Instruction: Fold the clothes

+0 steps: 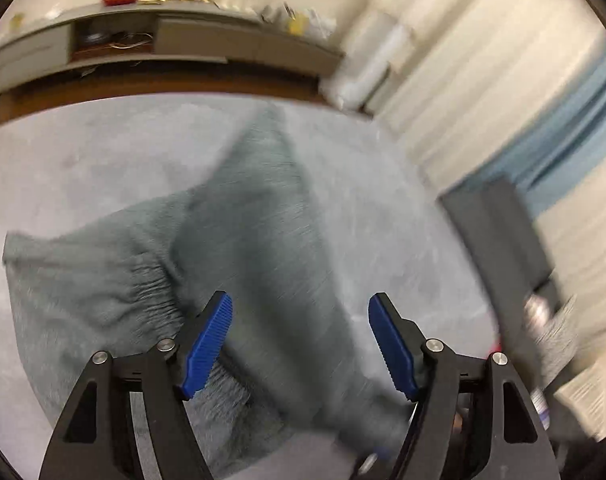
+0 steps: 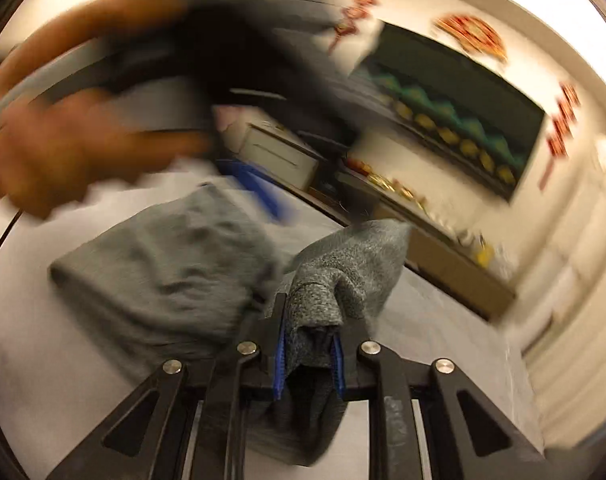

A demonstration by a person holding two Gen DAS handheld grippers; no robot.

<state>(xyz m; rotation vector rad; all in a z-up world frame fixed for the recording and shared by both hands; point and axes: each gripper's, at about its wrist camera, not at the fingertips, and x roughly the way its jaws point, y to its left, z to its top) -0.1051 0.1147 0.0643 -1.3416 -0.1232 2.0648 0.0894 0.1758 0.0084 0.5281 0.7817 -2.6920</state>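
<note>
A grey knitted garment (image 1: pixel 231 248) lies partly bunched on a pale grey surface (image 1: pixel 83 168). My left gripper (image 1: pixel 301 344) is open above it, its blue pads (image 1: pixel 207 348) spread wide and holding nothing. My right gripper (image 2: pixel 309 360) is shut on a fold of the grey garment (image 2: pixel 343 276) and lifts that edge off the surface; the rest of the cloth (image 2: pixel 163 268) lies to the left. In the right wrist view the left gripper (image 2: pixel 263 192) and the hand holding it (image 2: pixel 75 136) show blurred at upper left. The right gripper shows blurred in the left wrist view (image 1: pixel 519 280).
A long low cabinet (image 1: pixel 163 44) with small items on top runs along the far wall. Pale curtains (image 1: pixel 483 80) hang at the right. A dark screen (image 2: pixel 455 112) is on the wall above the cabinet.
</note>
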